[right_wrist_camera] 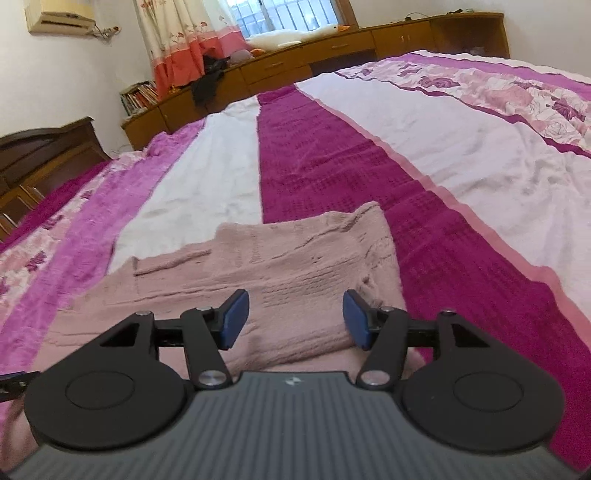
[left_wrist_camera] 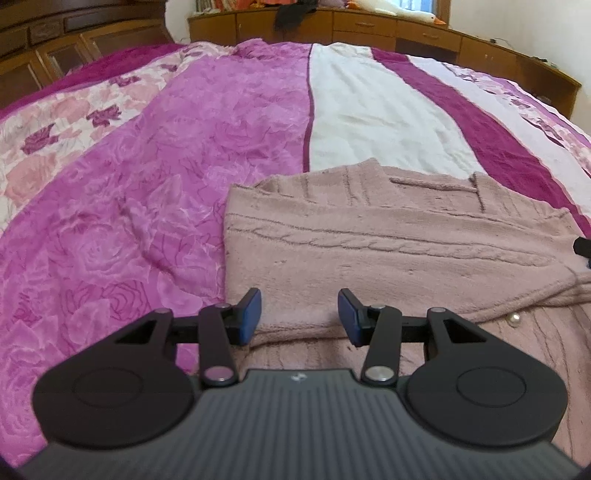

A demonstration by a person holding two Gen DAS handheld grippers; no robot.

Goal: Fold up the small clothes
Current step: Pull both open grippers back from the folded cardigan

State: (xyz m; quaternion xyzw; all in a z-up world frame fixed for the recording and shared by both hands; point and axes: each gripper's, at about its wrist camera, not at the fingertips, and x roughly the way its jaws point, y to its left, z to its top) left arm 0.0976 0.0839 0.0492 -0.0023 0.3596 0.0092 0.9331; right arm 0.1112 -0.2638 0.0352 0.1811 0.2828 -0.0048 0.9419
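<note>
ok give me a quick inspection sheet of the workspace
surface: bedspread, striped pink, white and purple, wrinkled
job's things: pink sweater lying partly folded, pearl button showing
clutter: nothing seen on the bed
grippers: left gripper and right gripper over the sweater's near edge, jaws apart, no cloth between them
cables: wire by the air conditioner
surroundings: wooden cabinets, plush goose, curtain, books

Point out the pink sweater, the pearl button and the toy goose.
pink sweater (left_wrist_camera: 369, 236): left wrist view, on the cable-knit panel.
pearl button (left_wrist_camera: 512, 320): left wrist view, on the bead.
toy goose (right_wrist_camera: 295, 35): right wrist view, on its white body.
</note>
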